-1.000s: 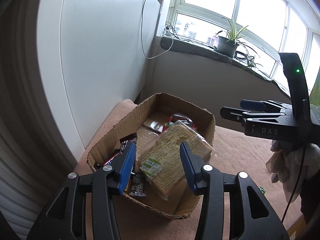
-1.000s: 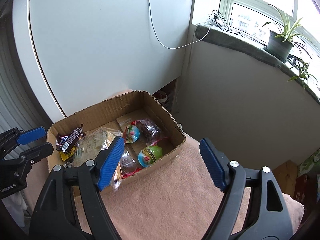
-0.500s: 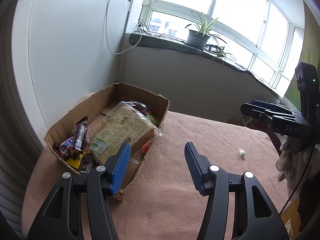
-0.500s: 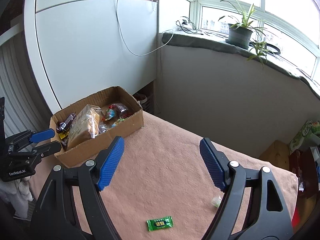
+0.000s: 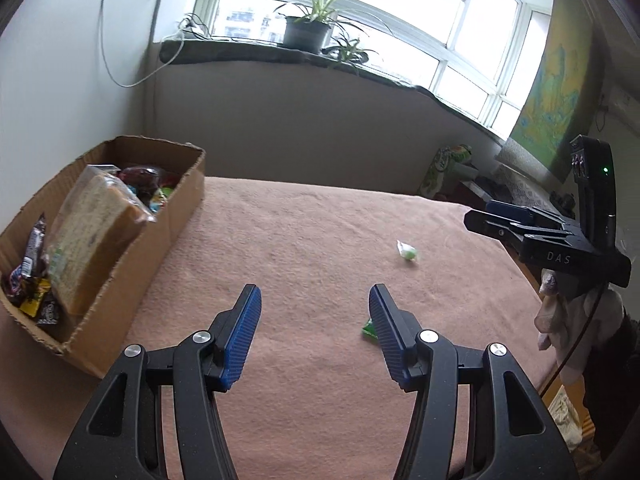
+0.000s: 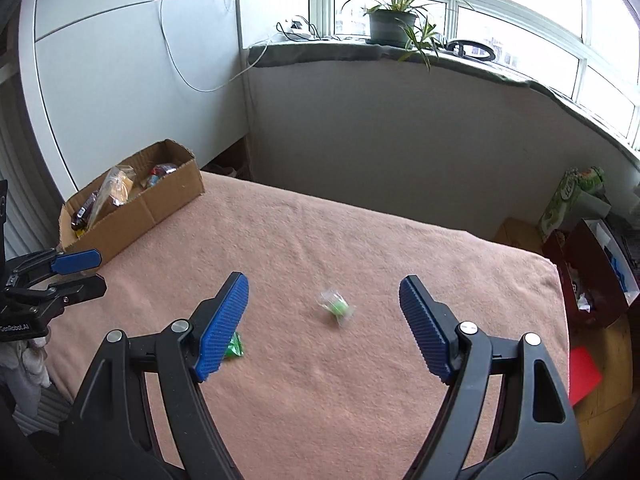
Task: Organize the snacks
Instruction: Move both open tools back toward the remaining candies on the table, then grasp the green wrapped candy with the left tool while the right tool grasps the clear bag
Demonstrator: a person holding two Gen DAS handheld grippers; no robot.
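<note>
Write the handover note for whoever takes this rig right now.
Left gripper: open, empty, above the blanket.
Right gripper: open, empty, pointed toward the clear-wrapped green candy.
Cardboard box at the table's far left corner already holds bread and wrapped snacks.
Left to do: that candy and the flat green packet, both loose on the pink blanket, probably go into the box.

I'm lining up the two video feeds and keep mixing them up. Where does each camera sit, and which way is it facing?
Left wrist: rides on the left tool, facing along its open fingers over the pink blanket toward the window; cardboard box at left, right tool at right edge.
Right wrist: rides on the right tool, facing the same wall from further right; left tool at left edge.
Shared: box, blanket, clear-wrapped green candy, green packet, potted plant.
</note>
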